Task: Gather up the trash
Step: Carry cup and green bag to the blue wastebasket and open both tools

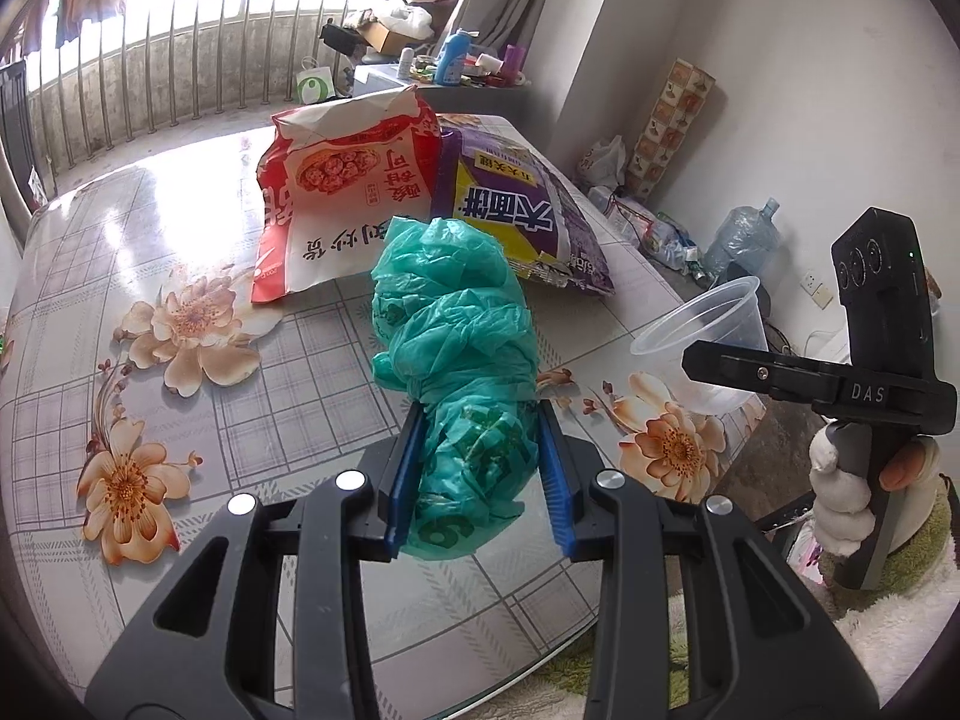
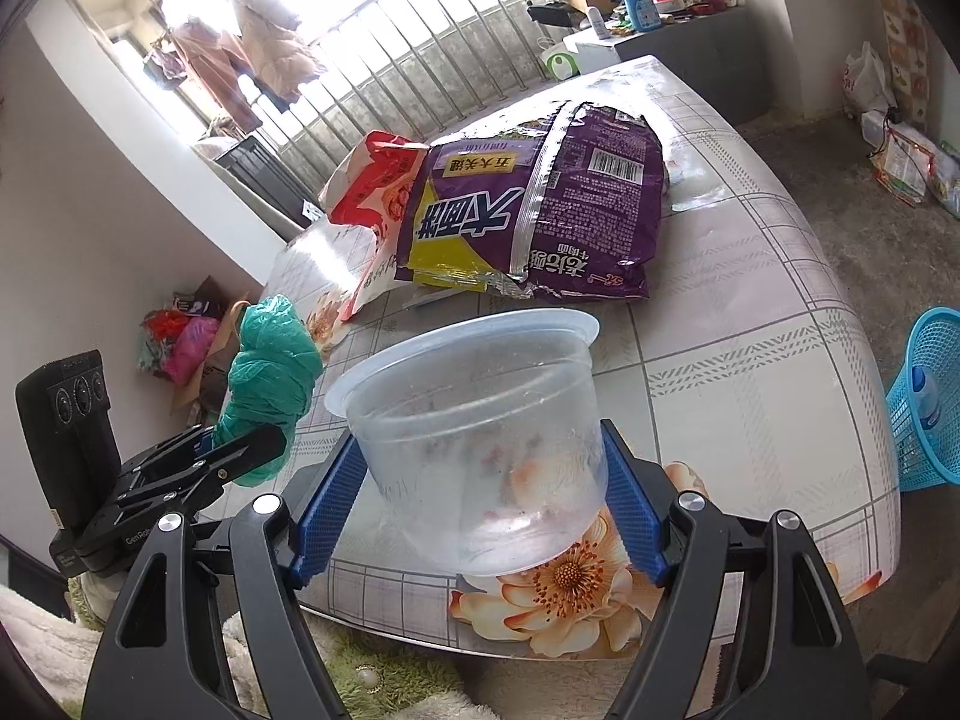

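Left gripper [image 1: 477, 474] pinches the soft, light green bag [image 1: 456, 354] mid-bundle; right gripper [image 2: 480, 504] clasps the thin, crushable cup [image 2: 474, 438] near its base, beside the bag.

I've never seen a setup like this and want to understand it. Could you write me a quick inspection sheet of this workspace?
Surface: table with a glossy checked, flower-print cover.
Job's things: crumpled green plastic bag, clear plastic cup, red-and-white food bag, purple noodle bag; the last two lie on the table.
Clutter: bottles and boxes on a far counter.
Grippers: left tongs clamp the green bag; right tongs clamp the cup.
Cables: nothing seen on the table.
Surroundings: blue mesh basket on the floor holding a bottle, water jug, balcony railing.
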`<control>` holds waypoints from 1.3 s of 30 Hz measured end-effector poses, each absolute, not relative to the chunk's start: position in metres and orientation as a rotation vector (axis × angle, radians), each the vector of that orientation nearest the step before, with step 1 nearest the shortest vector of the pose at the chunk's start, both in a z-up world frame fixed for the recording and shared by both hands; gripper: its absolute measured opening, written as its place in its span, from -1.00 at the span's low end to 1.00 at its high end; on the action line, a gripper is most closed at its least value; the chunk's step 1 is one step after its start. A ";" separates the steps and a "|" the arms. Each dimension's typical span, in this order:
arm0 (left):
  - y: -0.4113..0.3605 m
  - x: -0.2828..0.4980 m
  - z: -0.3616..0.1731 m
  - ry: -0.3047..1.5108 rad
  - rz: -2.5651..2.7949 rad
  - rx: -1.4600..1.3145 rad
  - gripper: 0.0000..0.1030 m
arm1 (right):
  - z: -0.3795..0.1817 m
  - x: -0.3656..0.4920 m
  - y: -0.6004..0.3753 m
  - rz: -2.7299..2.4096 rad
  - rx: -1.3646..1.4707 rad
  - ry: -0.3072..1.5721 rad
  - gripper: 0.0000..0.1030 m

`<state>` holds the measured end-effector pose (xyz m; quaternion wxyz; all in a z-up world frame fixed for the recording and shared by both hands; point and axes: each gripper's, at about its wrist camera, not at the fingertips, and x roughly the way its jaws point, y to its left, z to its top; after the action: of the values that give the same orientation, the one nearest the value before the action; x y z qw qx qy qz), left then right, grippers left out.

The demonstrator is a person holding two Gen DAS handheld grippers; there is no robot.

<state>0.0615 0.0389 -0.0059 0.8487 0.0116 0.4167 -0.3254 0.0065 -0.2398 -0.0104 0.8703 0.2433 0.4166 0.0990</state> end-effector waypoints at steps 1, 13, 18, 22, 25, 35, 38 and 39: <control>0.037 0.061 -0.005 0.874 -0.691 0.025 -0.35 | -0.010 0.005 -0.242 0.205 0.514 0.866 0.44; 0.013 0.058 0.012 0.837 -0.754 0.069 -0.35 | -0.007 -0.007 -0.266 0.178 0.568 0.812 0.44; -0.003 0.061 0.026 0.799 -0.793 0.093 -0.35 | 0.000 -0.018 -0.283 0.149 0.590 0.773 0.44; -0.025 0.064 0.036 0.778 -0.844 0.113 -0.35 | 0.009 -0.030 -0.301 0.104 0.605 0.730 0.44; -0.046 0.066 0.046 0.759 -0.893 0.134 -0.35 | 0.014 -0.041 -0.319 0.059 0.621 0.694 0.44; -0.140 0.065 0.069 0.705 -1.056 0.223 -0.35 | 0.018 -0.079 -0.385 -0.104 0.703 0.590 0.44; -0.179 0.065 0.068 0.734 -1.123 0.232 -0.35 | 0.016 -0.092 -0.408 -0.172 0.731 0.559 0.44; -0.192 0.065 0.067 0.745 -1.148 0.231 -0.35 | 0.014 -0.097 -0.417 -0.200 0.745 0.549 0.44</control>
<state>0.0650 -0.1924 0.0674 0.7686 0.1066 0.3435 -0.5291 -0.0969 -0.4171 0.0144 0.8901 0.3587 0.2643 -0.0963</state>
